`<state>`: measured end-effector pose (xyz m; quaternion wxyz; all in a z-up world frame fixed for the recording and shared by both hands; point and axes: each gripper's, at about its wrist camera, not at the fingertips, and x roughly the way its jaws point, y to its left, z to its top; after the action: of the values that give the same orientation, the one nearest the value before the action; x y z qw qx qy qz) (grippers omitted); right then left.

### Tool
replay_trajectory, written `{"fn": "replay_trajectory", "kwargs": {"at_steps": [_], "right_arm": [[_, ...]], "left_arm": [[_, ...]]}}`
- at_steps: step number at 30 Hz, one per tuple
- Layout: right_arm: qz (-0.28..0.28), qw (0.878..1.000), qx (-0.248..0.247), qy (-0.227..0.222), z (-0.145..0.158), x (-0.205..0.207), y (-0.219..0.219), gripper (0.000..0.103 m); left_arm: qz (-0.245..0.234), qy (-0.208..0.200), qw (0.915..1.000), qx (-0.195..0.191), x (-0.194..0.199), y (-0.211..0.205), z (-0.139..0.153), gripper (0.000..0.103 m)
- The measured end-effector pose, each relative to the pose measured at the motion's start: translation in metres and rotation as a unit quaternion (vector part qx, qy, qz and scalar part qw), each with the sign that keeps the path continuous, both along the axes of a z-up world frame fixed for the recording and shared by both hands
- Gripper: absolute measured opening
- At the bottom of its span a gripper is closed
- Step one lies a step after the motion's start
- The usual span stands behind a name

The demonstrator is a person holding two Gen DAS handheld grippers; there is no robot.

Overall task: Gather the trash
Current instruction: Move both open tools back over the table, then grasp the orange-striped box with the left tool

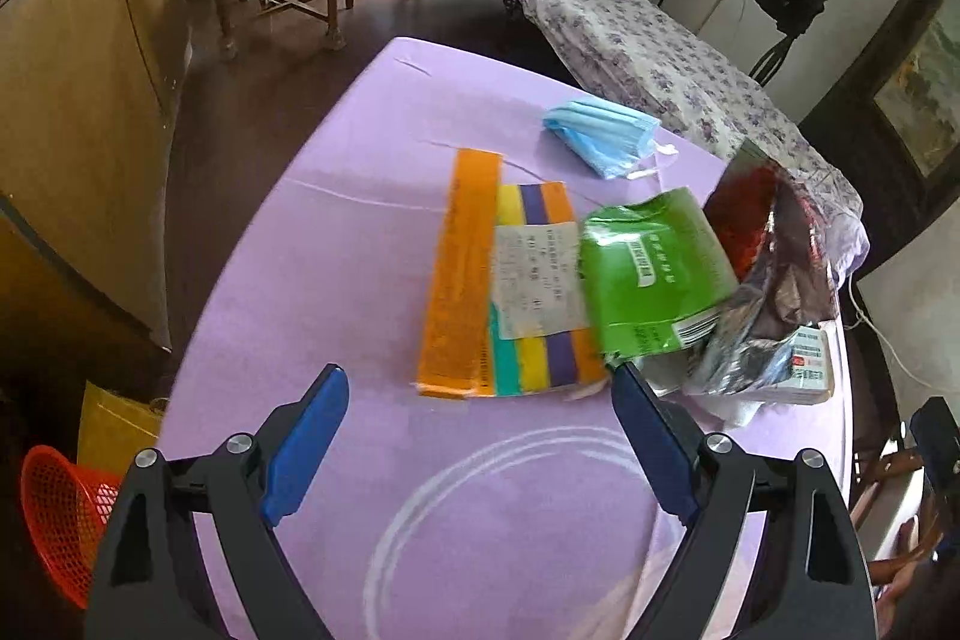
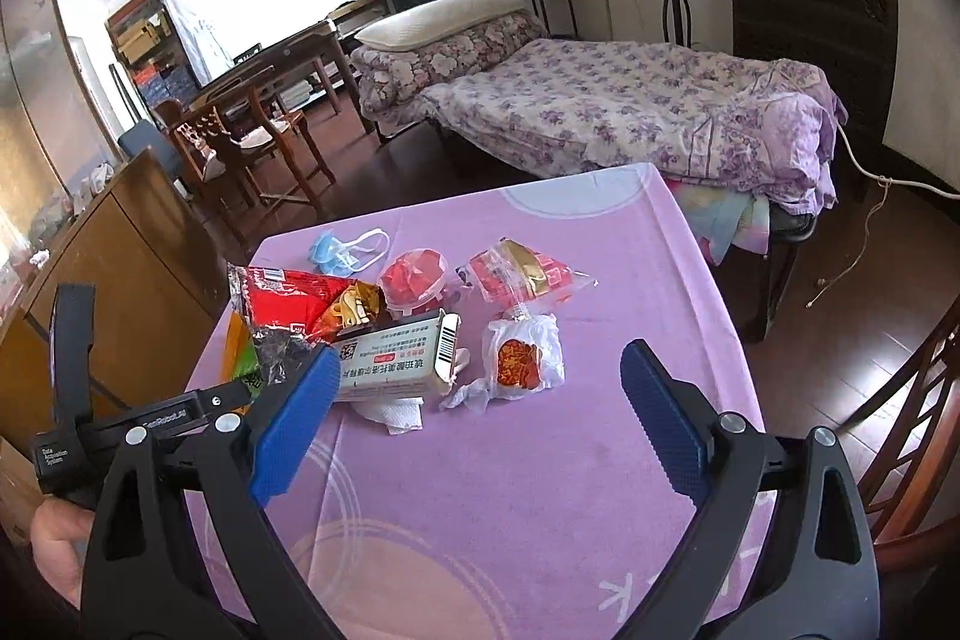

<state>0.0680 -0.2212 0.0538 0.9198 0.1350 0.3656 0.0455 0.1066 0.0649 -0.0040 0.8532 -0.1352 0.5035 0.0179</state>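
The left claw (image 1: 480, 400) is wide open and holds nothing. It hangs low over the purple surface (image 1: 312, 280), just in front of a flat striped box (image 1: 480, 292) in orange, yellow and purple. A green wrapper (image 1: 648, 268) lies against the right side of that box. A crinkly red and silver chip bag (image 1: 762, 280) sits to the right of the green one. Farther back lies a blue face mask (image 1: 600, 130) by itself. Down on the floor at the left stands a red basket (image 1: 60, 514). The right claw (image 2: 477, 382) is wide open too, with nothing in it. In front of it lie a white medicine box (image 2: 396, 358), some crumpled white paper (image 2: 399, 415), and a clear bag with orange crumbs (image 2: 522, 355). Behind those sit a round red cup (image 2: 414, 280) and a red and gold wrapper (image 2: 522, 274). A bed (image 2: 600, 112) with flowers on it stands past the far edge of the surface.
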Motion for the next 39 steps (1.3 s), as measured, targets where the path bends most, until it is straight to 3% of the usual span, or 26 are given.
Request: {"fn": "replay_trajectory", "kwargs": {"at_steps": [7,13,19,23,26,28,30,33,39], "right_arm": [[0.002,1.0,0.009,0.004,-0.001,-0.001,0.002,0.091],[0.013,1.0,0.005,0.007,-0.002,-0.001,0.007,0.091],[0.015,1.0,0.003,0.007,-0.003,-0.002,0.008,0.091],[0.016,1.0,0.007,0.011,-0.004,-0.001,0.009,0.091],[0.02,1.0,0.005,0.014,-0.005,0.0,0.013,0.091],[0.023,1.0,0.0,0.014,-0.006,0.0,0.016,0.091],[0.023,1.0,-0.006,0.015,-0.007,0.0,0.017,0.091],[0.015,1.0,-0.005,0.018,-0.009,0.001,0.016,0.091],[0.01,1.0,-0.009,0.028,-0.015,0.004,0.014,0.091]], "left_arm": [[0.033,-0.03,0.9989,-0.014,-0.003,0.024,0.015,0.088],[0.034,-0.013,0.9993,0.008,0.021,0.023,0.008,0.088],[0.04,0.03,0.9987,-0.003,0.042,0.027,-0.016,0.088],[0.036,0.021,0.9991,0.004,0.046,0.024,-0.018,0.086],[0.019,0.005,0.9996,0.02,0.048,0.015,-0.017,0.066],[-0.001,-0.006,0.9998,0.017,0.048,0.007,-0.017,0.035],[-0.018,-0.024,0.999,0.033,0.043,0.0,-0.014,0.022],[-0.036,-0.042,0.9973,0.047,0.034,-0.006,-0.007,0.018],[-0.025,-0.062,0.9977,0.01,0.008,0.003,0.014,0.016]]}}
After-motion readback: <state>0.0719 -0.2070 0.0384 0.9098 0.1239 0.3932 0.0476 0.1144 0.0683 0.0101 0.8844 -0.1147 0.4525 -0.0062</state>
